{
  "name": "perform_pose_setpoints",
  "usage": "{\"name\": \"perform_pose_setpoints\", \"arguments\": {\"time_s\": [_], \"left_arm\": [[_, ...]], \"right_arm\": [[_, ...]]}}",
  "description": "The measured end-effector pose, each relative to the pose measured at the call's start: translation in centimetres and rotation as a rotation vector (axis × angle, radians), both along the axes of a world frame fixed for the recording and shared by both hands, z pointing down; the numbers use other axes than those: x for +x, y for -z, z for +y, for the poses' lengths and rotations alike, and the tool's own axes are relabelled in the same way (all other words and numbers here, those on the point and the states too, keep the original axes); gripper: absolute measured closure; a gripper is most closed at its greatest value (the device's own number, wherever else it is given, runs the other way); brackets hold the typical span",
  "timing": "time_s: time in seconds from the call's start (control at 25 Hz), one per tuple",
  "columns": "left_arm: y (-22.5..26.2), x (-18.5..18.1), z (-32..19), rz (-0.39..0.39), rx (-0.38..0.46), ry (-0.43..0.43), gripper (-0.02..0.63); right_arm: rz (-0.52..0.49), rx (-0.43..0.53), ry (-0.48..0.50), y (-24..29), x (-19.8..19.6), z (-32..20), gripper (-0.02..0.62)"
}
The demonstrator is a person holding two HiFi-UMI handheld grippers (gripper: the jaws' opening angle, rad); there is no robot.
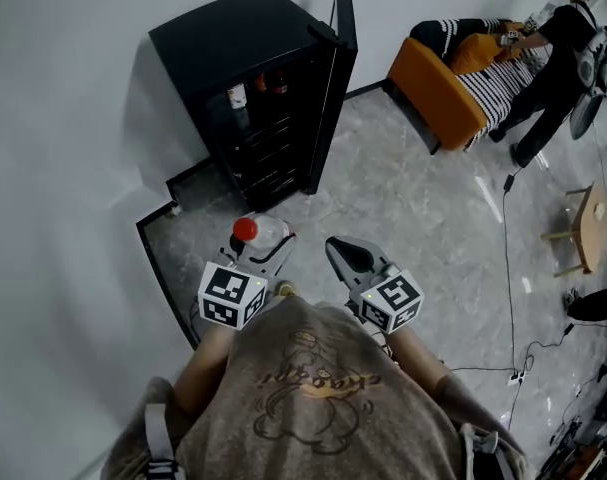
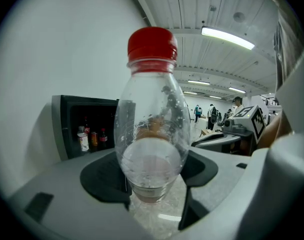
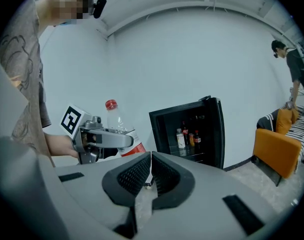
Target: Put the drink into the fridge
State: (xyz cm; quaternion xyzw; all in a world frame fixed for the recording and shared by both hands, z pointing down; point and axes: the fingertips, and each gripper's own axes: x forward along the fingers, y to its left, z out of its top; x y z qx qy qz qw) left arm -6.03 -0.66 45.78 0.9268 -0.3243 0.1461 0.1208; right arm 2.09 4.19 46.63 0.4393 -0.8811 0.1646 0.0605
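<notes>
A clear plastic bottle [image 1: 264, 232] with a red cap stands upright between the jaws of my left gripper [image 1: 266, 246], which is shut on its lower body. In the left gripper view the bottle [image 2: 150, 134] fills the middle, its base wedged between the dark pads. A black mini fridge [image 1: 259, 88] stands ahead against the wall with its door [image 1: 340, 63] swung open and drinks on its top shelf. My right gripper [image 1: 340, 252] hangs beside the left one, shut and empty. The right gripper view shows its jaws [image 3: 149, 160] closed, the bottle [image 3: 114, 120] at left and the fridge [image 3: 191, 134] beyond.
An orange sofa [image 1: 441, 90] with a striped cover stands to the right of the fridge, and a person [image 1: 555, 53] bends over it. A small wooden table [image 1: 587, 224] and a floor cable [image 1: 507, 268] lie at the right. The white wall runs along the left.
</notes>
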Motion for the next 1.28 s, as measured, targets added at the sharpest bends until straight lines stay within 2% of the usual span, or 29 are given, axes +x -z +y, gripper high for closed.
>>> {"name": "perform_pose_setpoints", "arguments": {"time_s": [0.48,1.28], "left_arm": [[0.4,0.6,-4.9,-0.012,0.002,0.002,0.291],[-3.6,3.3,-13.6,-0.046,-0.013,0.023,0.292]], "right_arm": [[-0.006,-0.008,-0.034,0.0,1.1,-4.9,0.575],[-0.006,-0.007,0.046,-1.7,3.0,-15.3,0.575]]}}
